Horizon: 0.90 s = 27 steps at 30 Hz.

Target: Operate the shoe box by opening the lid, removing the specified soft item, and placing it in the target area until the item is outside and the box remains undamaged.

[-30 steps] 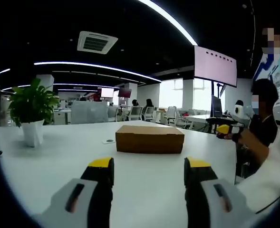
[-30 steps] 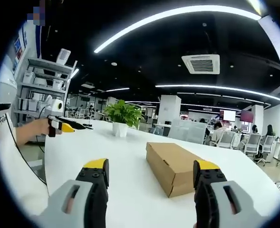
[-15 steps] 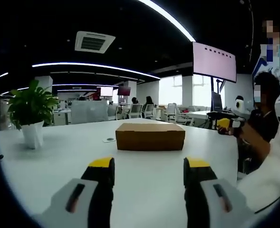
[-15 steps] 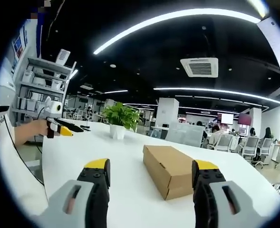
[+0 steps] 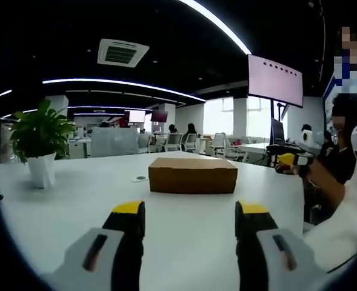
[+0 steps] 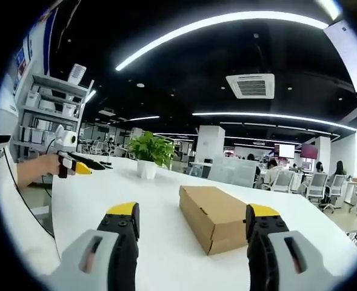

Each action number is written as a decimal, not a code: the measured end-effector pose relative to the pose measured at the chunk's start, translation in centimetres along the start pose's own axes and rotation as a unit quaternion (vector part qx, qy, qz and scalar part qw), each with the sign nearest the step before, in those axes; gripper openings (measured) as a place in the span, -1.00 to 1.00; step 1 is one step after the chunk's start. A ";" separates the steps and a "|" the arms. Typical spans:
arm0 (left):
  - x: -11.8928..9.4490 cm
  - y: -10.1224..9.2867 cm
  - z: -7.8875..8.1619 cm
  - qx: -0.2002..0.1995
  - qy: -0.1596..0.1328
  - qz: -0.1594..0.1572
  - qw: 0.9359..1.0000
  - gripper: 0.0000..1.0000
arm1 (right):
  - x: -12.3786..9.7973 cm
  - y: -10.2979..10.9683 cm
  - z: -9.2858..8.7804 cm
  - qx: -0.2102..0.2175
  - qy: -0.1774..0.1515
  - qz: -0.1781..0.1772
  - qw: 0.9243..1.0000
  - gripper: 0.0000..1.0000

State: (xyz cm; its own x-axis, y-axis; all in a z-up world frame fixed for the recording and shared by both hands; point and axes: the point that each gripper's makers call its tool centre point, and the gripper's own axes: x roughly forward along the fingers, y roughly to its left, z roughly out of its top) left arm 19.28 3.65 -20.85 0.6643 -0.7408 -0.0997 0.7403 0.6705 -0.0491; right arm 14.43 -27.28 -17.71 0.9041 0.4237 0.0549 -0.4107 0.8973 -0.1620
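A brown cardboard shoe box [image 5: 193,176] lies shut on the white table [image 5: 75,206], its lid flat. In the right gripper view the same shoe box [image 6: 217,215] shows one short end towards me. My left gripper [image 5: 190,212] is open, well short of the box, nothing between its yellow-tipped fingers [image 5: 128,209]. My right gripper [image 6: 193,215] is open too, low over the table and short of the box. The right gripper [image 5: 290,161] also shows at the table's right edge in the left gripper view; the left gripper [image 6: 75,162] appears at far left in the right gripper view.
A potted green plant [image 5: 40,142] in a white pot stands at the table's left; the same plant [image 6: 149,154] is behind the box in the right gripper view. A small round disc [image 5: 140,179] lies by the box. Office chairs, desks and a screen [image 5: 275,82] are behind. A person's arm [image 5: 326,185] is at right.
Both views have drifted slightly, so the box sits a little differently in the picture. The box itself has not moved, and both grippers stay open.
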 end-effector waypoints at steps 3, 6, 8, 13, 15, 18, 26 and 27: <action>0.5 -0.3 0.1 -0.001 0.000 -0.007 1.000 0.24 | 0.1 0.0 -0.1 -0.001 0.002 0.002 1.000 0.48; 0.9 -0.6 0.1 0.002 0.002 -0.014 1.000 0.24 | 0.2 0.1 0.1 -0.006 -0.002 0.002 1.000 0.48; 1.2 -0.5 0.1 0.000 0.002 -0.016 1.000 0.24 | 0.3 0.0 0.3 -0.006 -0.003 0.002 1.000 0.47; 1.6 -0.5 0.3 -0.008 -0.004 -0.025 1.000 0.25 | 0.3 -0.4 0.6 -0.009 -0.002 -0.002 1.000 0.45; 1.7 -0.5 0.6 -0.010 -0.005 -0.031 0.999 0.26 | 0.3 -0.6 0.9 -0.006 -0.004 -0.005 1.000 0.43; 2.0 -0.3 0.9 -0.011 -0.005 -0.039 0.999 0.26 | 0.3 -0.7 1.2 -0.002 -0.010 -0.006 1.000 0.43; 3.1 0.5 1.5 -0.004 -0.003 -0.041 0.999 0.26 | 0.7 -1.6 1.3 0.023 -0.014 -0.006 1.000 0.37; 3.2 0.5 1.5 -0.002 -0.001 -0.041 0.999 0.26 | 0.8 -1.6 1.2 0.031 -0.014 -0.003 0.999 0.37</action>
State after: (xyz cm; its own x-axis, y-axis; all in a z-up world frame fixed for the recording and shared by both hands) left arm 21.98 1.53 -19.68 0.6024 -0.7927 -0.0933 0.7912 0.6084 -0.0616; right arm 15.65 -28.24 -16.28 0.9038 0.4199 0.0830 -0.4116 0.9058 -0.1007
